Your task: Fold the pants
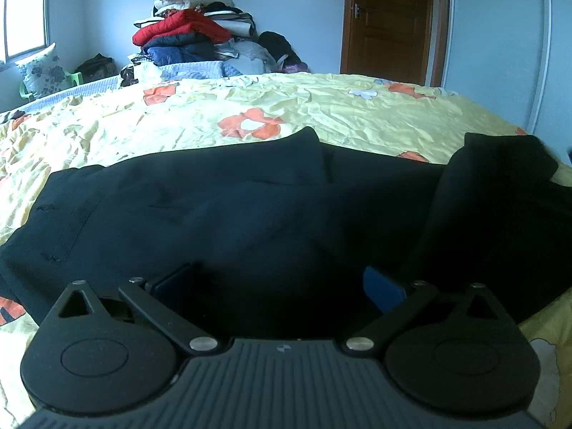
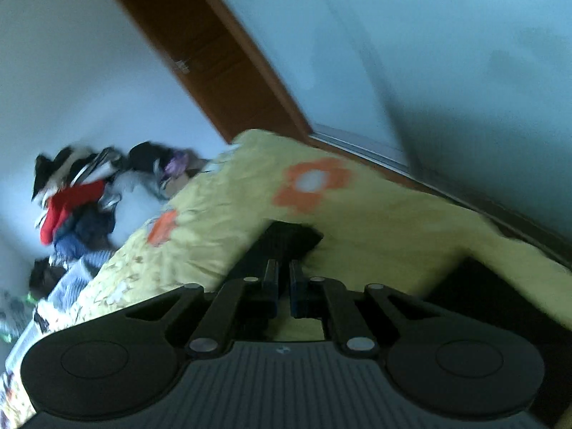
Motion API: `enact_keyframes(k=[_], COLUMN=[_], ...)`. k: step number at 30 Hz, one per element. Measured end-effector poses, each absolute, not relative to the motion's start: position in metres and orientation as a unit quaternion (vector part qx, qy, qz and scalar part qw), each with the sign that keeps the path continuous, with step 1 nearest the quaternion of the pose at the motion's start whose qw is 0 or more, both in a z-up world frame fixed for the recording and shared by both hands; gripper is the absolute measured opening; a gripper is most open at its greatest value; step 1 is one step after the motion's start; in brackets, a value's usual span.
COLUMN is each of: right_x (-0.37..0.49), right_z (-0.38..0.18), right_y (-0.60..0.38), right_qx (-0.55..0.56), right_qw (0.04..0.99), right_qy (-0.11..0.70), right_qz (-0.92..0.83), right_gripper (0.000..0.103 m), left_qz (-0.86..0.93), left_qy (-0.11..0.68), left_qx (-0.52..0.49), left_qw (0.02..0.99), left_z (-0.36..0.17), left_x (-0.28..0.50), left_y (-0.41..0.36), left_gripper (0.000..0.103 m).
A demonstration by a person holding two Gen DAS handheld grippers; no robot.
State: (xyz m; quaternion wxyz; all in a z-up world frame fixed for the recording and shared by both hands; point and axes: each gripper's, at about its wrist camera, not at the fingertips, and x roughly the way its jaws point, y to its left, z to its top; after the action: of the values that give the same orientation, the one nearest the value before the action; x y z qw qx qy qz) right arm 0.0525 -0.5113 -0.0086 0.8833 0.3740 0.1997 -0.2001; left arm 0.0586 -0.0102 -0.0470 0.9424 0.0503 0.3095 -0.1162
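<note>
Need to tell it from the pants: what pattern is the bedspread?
Pale yellow bedspread with orange-and-white flowers; clearest in the left wrist view.

A bed [image 1: 321, 107] wears a crumpled yellow sheet printed with orange flowers. Beyond it a heap of folded clothes [image 1: 193, 32] rises against the wall, red jacket [image 1: 178, 28] near the top. A brown wooden door [image 1: 389, 21] stands shut to the right; a floral pillow [image 1: 43, 71] leans below the window [image 1: 25, 10].
</note>
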Motion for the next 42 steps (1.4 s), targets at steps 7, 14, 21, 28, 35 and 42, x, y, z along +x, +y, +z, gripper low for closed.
enact_keyframes(k=[7,14,21,28,35,42], right_x=[0.033,0.078,0.111,0.088,0.068,-0.048], right_z=[-0.056,-0.041,-0.06,-0.008,0.094,-0.023], right_y=[-0.541,-0.522,-0.525,-0.524,-0.499,-0.537], right_qx=[0.485,0.462,0.506,0.504,0.394,0.474], right_qw=[0.835,0.859,0.837,0.857,0.918,0.851], right_qy=[0.207,0.18,0.171,0.092,0.029,0.139], right_qz=[-0.157,-0.128,-0.121,-0.066,-0.006,-0.177], right_gripper=[0.028,0.087,0.003,0.003,0.003,0.004], left_qz=[-0.114,-0.113,-0.113,-0.113,-0.113,-0.116], left_qy=[0.309,0.308,0.308,0.308,0.309,0.309], left_qx=[0.054,0.056,0.056,0.055,0.053,0.054], left_qw=[0.943,0.943,0.943,0.943,0.943,0.943], left_z=[-0.047,-0.047,-0.047,-0.047,-0.047,-0.047], left_x=[0.059,0.058,0.058,0.058,0.057,0.057], left_y=[-0.012,-0.013,-0.013,-0.012,-0.012,-0.013], left_gripper=[0.103,0.103,0.103,0.103,0.103,0.103])
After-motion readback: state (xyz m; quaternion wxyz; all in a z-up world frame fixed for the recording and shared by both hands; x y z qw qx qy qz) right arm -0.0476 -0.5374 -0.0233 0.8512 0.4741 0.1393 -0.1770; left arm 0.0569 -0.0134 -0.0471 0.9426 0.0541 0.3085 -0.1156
